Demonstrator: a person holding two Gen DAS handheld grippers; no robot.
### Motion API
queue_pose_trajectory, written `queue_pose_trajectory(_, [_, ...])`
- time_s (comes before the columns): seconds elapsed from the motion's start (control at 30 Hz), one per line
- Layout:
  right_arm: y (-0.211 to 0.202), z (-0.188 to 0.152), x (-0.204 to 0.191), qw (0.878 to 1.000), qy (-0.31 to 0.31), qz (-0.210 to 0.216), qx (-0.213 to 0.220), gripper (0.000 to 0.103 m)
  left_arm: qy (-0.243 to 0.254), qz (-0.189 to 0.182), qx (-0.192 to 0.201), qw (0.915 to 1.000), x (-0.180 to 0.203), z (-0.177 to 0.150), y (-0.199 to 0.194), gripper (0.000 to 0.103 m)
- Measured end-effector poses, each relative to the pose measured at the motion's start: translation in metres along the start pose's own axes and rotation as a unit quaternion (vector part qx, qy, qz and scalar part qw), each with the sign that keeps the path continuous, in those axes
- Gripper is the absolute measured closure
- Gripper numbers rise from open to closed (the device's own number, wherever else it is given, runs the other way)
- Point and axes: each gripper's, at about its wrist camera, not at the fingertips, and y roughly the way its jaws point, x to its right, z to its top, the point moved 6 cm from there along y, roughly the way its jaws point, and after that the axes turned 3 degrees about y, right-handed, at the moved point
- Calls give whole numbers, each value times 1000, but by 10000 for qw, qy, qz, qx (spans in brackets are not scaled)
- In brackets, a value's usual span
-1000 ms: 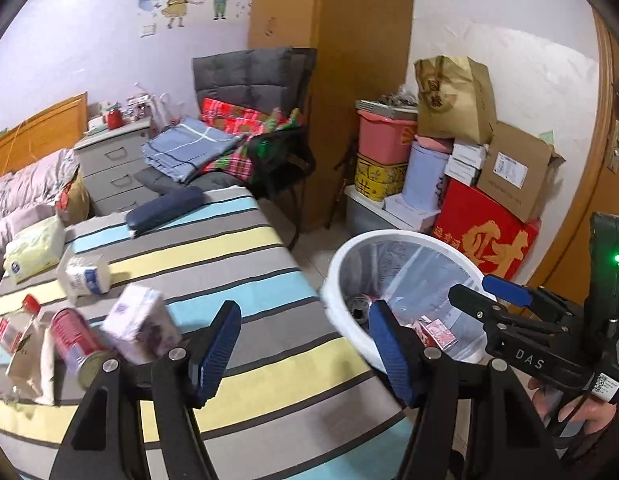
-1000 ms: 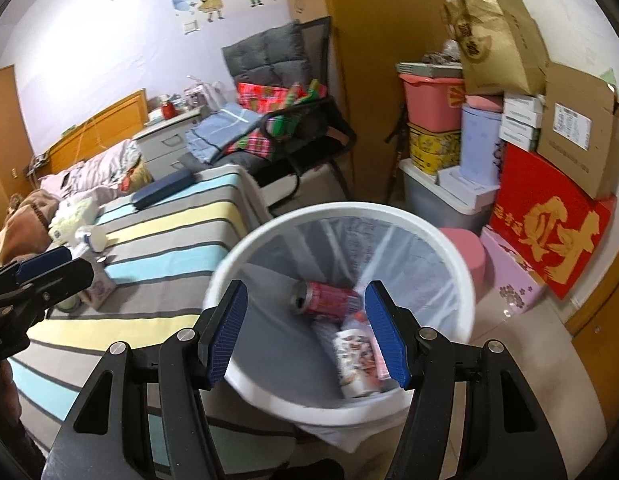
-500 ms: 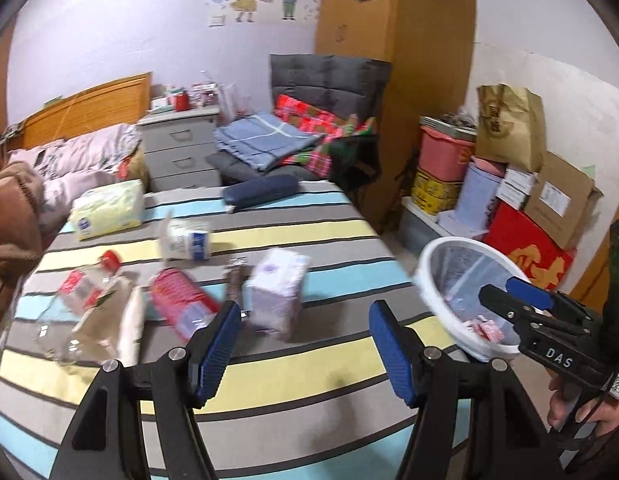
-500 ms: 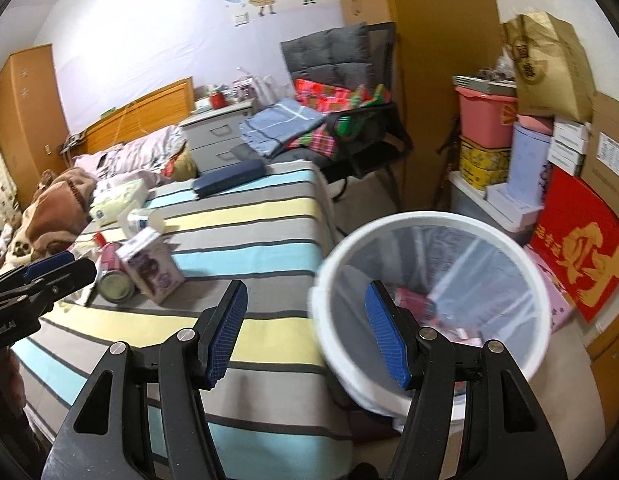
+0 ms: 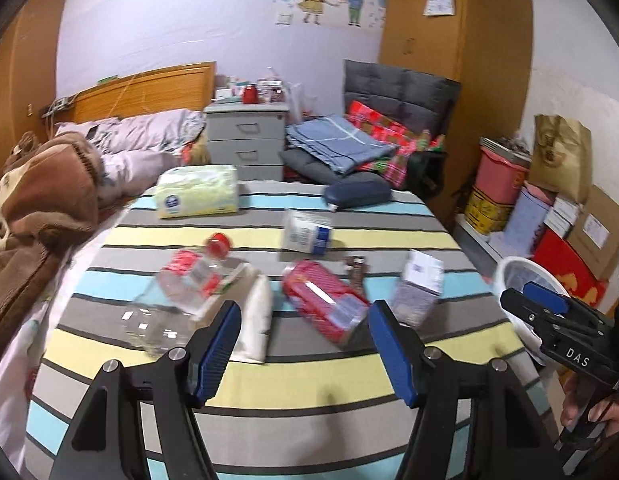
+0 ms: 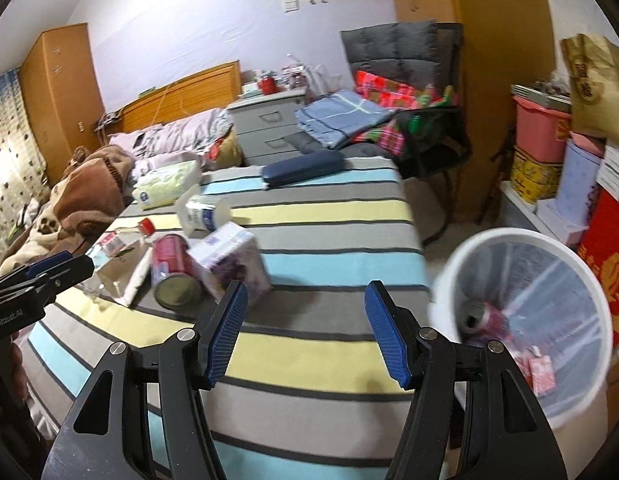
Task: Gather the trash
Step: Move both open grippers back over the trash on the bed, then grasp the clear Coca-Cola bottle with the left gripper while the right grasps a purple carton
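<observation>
Trash lies on the striped bed (image 6: 329,240). At four o'clock, the white bin (image 6: 581,400) holds a red can (image 6: 485,318) and cartons (image 6: 539,372). Both the left gripper (image 5: 303,350) and the right gripper (image 6: 305,336) gape wide, empty.

Both wrist views angled down, near, over striped bed (image 5: 293,380), sharing its litter and white bin (image 6: 521,240)

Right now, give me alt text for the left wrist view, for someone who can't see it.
The open, empty left gripper points over a striped bed strewn with trash: a red can, a clear plastic bottle, a small purple carton and a white cup. At the right edge, the right gripper shows in front of a white bin.
</observation>
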Motion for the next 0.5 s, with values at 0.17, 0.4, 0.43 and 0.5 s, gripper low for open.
queue_pose_trajectory(0.17, [16,9,-26,9999,-24,135,-39,40,-163,260,-51,9995,-42,1,4,37])
queue_pose_trajectory(0.4, [45,18,-47,9996,-16,140,-255,40,-241,405,-161,9988,-84,7,15,37])
queue_pose_trajectory(0.43, [51,19,-48,9994,57,118,-318,40,-266,401,-189,9987,-90,9,17,37])
queue_pose_trajectory(0.5, [55,20,-49,9991,161,115,-378,40,-292,358,-229,9987,-98,12,23,37])
